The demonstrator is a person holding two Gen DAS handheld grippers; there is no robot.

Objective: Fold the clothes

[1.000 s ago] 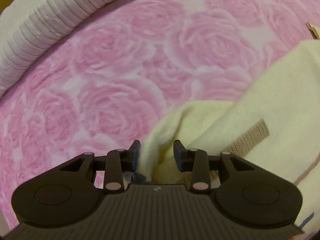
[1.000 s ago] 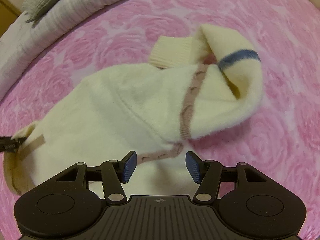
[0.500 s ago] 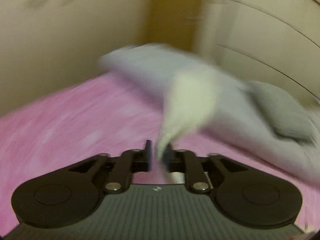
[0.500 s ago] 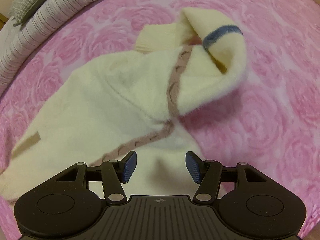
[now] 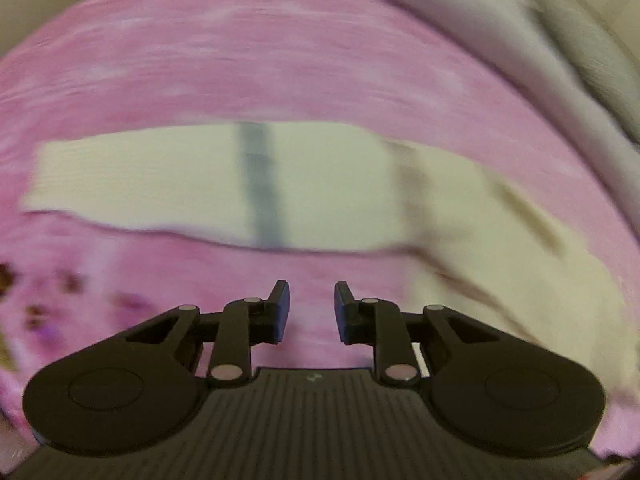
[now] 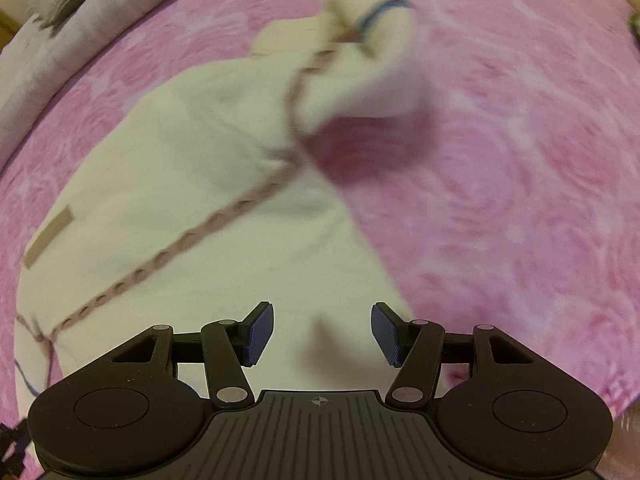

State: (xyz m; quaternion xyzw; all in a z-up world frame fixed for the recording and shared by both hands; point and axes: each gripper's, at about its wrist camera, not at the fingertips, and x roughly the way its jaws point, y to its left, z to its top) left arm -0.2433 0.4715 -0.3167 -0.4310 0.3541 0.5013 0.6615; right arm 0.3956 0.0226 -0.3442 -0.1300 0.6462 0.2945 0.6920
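A cream sweater (image 6: 192, 184) with brown trim lies on the pink rose bedspread (image 6: 520, 168). In the right wrist view its far sleeve (image 6: 372, 52), with a blue band, is folded up in a hump. My right gripper (image 6: 322, 332) hovers open over the sweater's near edge, with nothing gripped. In the blurred left wrist view the other sleeve (image 5: 160, 184) lies flat across the bed with a blue stripe (image 5: 260, 192) over it. My left gripper (image 5: 311, 312) hangs just short of that sleeve. Its jaws are closing with only bedspread showing between them.
Striped grey-white bedding (image 5: 520, 52) and a grey pillow (image 5: 592, 64) lie along the far edge of the bed in the left wrist view. That same bedding (image 6: 52, 40) fills the top left in the right wrist view. Dark specks (image 5: 48, 292) mark the bedspread at left.
My left gripper lifted the sleeve it was holding, swung it over and let go; the sleeve now lies flat. The right gripper drifted a little over the sweater, jaws unchanged.
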